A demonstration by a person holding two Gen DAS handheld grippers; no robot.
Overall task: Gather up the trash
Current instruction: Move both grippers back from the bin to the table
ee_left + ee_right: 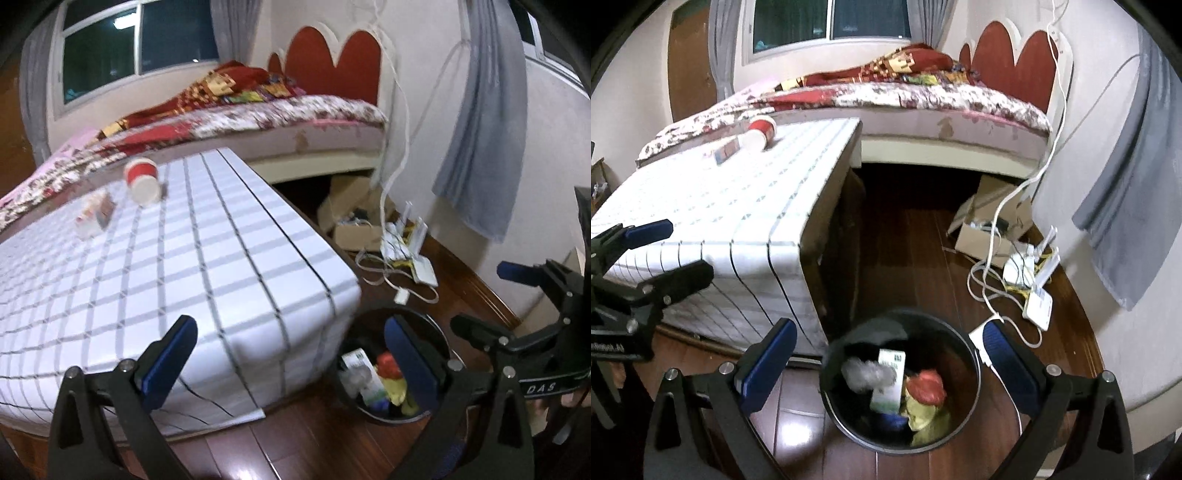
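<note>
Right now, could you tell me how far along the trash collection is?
Partly done. The black bin on the floor already holds a green-and-white carton, a crumpled wad and red and yellow wrappers. Nothing is in hand: the right gripper is open above the bin, and the left gripper is open too. Left on the table: a tipped red-and-white paper cup and a small packet.

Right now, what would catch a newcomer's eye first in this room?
Probably the round black trash bin on the wooden floor, already holding a green-and-white carton and crumpled wrappers. Next, the red-and-white paper cup lying tipped over at the far end of the white checked tablecloth. Both grippers are open and empty.
</note>
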